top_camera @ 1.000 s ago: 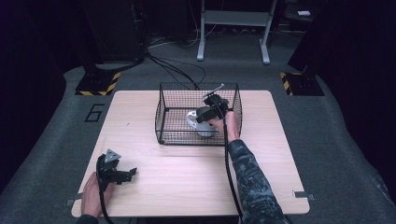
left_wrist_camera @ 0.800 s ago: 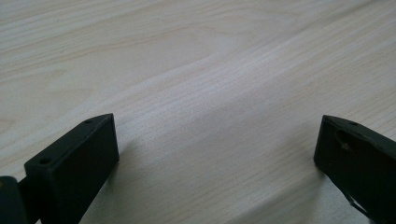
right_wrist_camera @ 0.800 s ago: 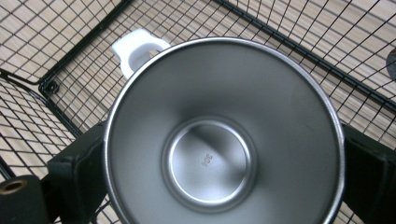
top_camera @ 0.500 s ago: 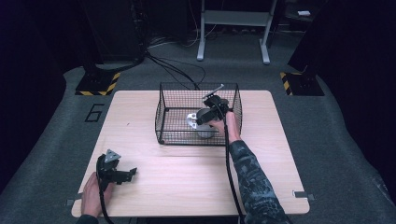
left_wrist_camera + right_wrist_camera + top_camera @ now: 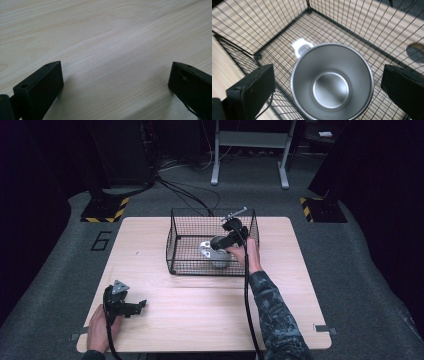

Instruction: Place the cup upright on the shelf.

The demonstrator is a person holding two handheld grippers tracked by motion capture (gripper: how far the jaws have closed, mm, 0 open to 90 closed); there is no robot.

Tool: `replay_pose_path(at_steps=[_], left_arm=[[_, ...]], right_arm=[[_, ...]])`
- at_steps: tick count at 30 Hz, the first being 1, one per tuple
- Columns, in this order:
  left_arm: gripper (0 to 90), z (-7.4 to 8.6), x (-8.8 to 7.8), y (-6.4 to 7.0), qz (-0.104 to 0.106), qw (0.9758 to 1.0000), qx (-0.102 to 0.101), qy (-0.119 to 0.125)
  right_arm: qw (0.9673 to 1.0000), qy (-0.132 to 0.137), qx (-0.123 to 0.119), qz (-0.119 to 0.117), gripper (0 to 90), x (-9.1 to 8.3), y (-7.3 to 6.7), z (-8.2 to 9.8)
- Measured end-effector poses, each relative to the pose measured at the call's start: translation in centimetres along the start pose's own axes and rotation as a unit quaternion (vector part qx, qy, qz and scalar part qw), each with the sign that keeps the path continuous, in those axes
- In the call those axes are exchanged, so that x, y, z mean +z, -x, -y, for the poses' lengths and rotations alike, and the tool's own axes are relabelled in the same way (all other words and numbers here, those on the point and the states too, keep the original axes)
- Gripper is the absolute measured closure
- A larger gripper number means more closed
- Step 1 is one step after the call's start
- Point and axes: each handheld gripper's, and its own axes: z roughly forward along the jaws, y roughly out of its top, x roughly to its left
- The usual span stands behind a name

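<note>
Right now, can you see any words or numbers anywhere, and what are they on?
"6": a big dark numeral on the grey floor at the table's far left corner, at.
The black-and-yellow striped blocks on the floor bear warning stripes, no words.
The metal cup in the wire basket and the hand-held grippers bear no writing I can read.

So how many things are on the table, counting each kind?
Metal cup: 1
Wire basket: 1
Tongs: 2, the left tongs and the right tongs
Total: 4
</note>
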Motion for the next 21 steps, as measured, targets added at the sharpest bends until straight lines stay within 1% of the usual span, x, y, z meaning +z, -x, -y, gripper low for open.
replay_pose_path(at_steps=[3,8,9,10,12,13,15,16,17,18,21], left_arm=[[0.0,0.0,0.0,0.0,0.0,1.0,0.0,0.0],[0.0,0.0,0.0,0.0,0.0,1.0,0.0,0.0],[0.0,0.0,0.0,0.0,0.0,1.0,0.0,0.001],[0.0,0.0,0.0,0.0,0.0,1.0,-0.002,0.002],[0.0,0.0,0.0,0.1,0.0,1.0,-0.004,0.003],[0.0,0.0,0.0,0.0,0.0,1.0,-0.004,0.003],[0.0,0.0,0.0,0.0,0.0,1.0,-0.001,0.001],[0.0,0.0,0.0,0.0,0.0,1.0,0.0,0.0],[0.0,0.0,0.0,0.0,0.0,1.0,0.0,0.0],[0.0,0.0,0.0,0.0,0.0,1.0,0.0,0.0],[0.0,0.0,0.0,0.0,0.0,1.0,0.0,0.0]], right_arm=[[0.9999,0.006,-0.012,-0.007,0.0,-1.0,-0.4,0.1],[0.9994,0.009,-0.03,-0.013,0.0,-2.7,-1.2,0.6],[0.9994,0.007,-0.028,-0.019,0.0,-3.0,-1.3,0.8],[0.9992,0.002,-0.033,-0.022,0.0,-3.4,-1.4,1.0],[0.9991,0.008,-0.035,-0.023,0.0,-4.1,-1.8,1.5],[0.9988,0.009,-0.04,-0.025,0.0,-4.5,-1.9,1.8],[0.9987,0.013,-0.045,-0.021,0.0,-5.2,-2.4,2.5],[0.9984,0.016,-0.05,-0.023,0.0,-5.5,-2.5,2.9],[0.9983,0.019,-0.049,-0.025,0.0,-5.9,-2.8,3.2],[0.9981,0.022,-0.054,-0.02,0.0,-6.4,-2.9,3.6],[0.9979,0.028,-0.058,-0.012,0.0,-7.5,-3.4,4.8]])
